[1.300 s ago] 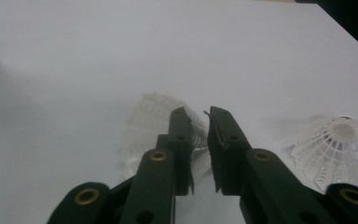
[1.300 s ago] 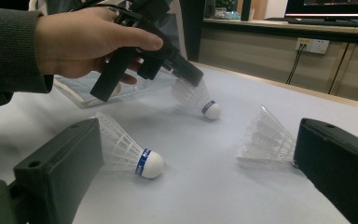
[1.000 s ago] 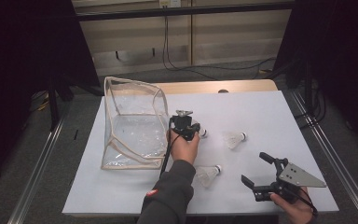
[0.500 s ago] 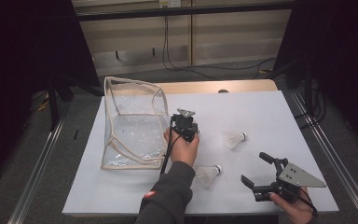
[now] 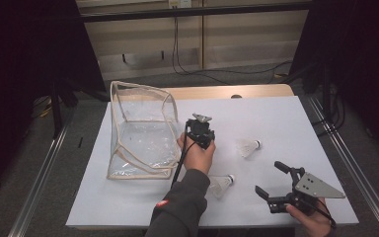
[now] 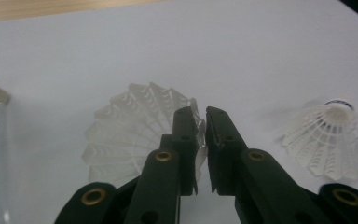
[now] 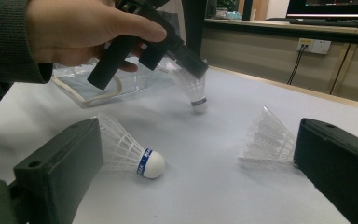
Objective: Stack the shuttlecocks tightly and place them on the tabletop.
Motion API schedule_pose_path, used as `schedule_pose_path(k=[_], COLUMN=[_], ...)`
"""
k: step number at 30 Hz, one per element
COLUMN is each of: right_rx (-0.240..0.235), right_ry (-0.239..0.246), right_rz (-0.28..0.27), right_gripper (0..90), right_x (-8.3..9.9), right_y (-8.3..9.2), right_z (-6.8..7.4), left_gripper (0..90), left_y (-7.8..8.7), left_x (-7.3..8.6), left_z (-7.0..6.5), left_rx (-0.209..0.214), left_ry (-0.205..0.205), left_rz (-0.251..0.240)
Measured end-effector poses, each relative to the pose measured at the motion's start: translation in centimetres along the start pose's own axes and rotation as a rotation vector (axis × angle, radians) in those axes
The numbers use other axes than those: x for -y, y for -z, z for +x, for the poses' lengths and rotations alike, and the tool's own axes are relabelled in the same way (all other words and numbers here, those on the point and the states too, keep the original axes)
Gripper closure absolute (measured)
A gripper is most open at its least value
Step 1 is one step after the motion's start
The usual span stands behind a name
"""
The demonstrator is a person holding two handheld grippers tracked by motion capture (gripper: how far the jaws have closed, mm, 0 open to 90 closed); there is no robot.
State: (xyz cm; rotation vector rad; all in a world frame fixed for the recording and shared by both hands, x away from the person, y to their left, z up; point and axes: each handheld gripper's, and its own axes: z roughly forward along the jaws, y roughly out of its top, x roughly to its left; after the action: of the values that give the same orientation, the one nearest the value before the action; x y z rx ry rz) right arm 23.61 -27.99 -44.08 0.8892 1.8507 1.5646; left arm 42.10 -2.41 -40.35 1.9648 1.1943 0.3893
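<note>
My left gripper (image 5: 201, 129) points down at the white board beside the clear bag. A white feather shuttlecock (image 7: 193, 88) stands cork-down on the board under it, and the rim of its skirt (image 6: 135, 126) sits between the jaws. The jaws have just been opening a little, but the pads still touch the feathers. My right gripper (image 5: 269, 177) rests open near the board's front right corner with nothing between its fingers. Ahead of it lie two loose shuttlecocks, one with a blue band (image 7: 130, 151) and one further right (image 7: 265, 137).
A clear plastic bag (image 5: 143, 133) with cream piping stands open on the left half of the white board (image 5: 286, 118). The loose shuttlecocks lie at the middle right (image 5: 249, 147) and the front centre (image 5: 222, 183). A wooden table edge and cables lie beyond.
The left hand has shifted very slightly beside the bag. The right gripper and the two loose shuttlecocks have not moved.
</note>
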Motion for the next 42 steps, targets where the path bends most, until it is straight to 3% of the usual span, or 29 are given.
schedule_pose_path(k=[8,11,13,24,34,42], right_rx=[-0.005,-0.010,-0.013,-0.013,-0.016,-0.016], right_ry=[-0.002,-0.004,-0.003,-0.004,-0.001,-0.001], right_rz=[0.002,0.007,0.007,0.004,0.002,0.002], right_gripper=[0.7,0.7,0.7,0.7,0.7,0.7], right_x=[0.0,0.1,0.1,0.1,0.0,0.0], right_y=[0.0,-0.1,-0.1,-0.1,-0.1,-0.1], right_z=[0.0,0.0,0.1,0.0,0.0,0.0], left_gripper=[74.2,73.9,75.2,77.5,89.0,90.0], left_y=[-0.6,-0.9,-1.3,-2.1,-2.8,-3.0], left_x=[-1.0,-1.2,-1.2,-2.2,-2.2,-2.4], left_z=[-1.0,-1.3,-1.3,-2.0,-1.5,-1.7], left_rx=[0.072,0.082,0.099,0.119,0.106,0.116], left_ry=[0.010,0.000,0.015,0.019,0.005,0.002], left_rz=[-0.016,-0.010,-0.011,-0.001,0.069,0.068])
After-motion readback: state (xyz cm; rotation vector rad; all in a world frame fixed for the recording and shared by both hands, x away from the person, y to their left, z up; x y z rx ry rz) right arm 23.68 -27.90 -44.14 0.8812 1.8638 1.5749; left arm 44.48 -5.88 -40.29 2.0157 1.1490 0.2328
